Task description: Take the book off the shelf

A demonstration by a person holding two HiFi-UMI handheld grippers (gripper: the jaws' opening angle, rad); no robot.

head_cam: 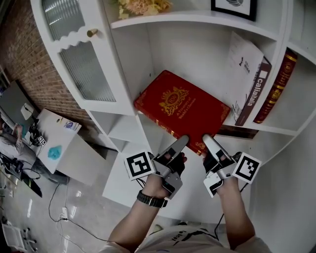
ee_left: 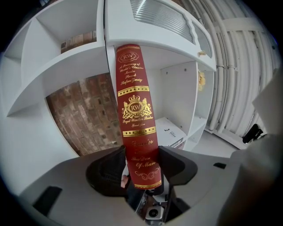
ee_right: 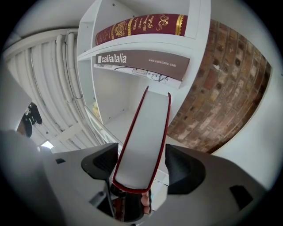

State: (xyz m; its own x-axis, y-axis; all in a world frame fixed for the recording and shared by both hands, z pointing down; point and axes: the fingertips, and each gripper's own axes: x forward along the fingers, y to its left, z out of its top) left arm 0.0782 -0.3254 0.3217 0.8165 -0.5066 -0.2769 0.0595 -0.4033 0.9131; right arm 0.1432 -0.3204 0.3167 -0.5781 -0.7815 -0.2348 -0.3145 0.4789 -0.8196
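Book leaning out of the shelf, long side running back in | left gripper clamped on spine | right gripper spread wide around page edge, not touching

We see a brown catalogue leaning near a dark red volume, yellow flowers, a framed picture, and a brick wall.
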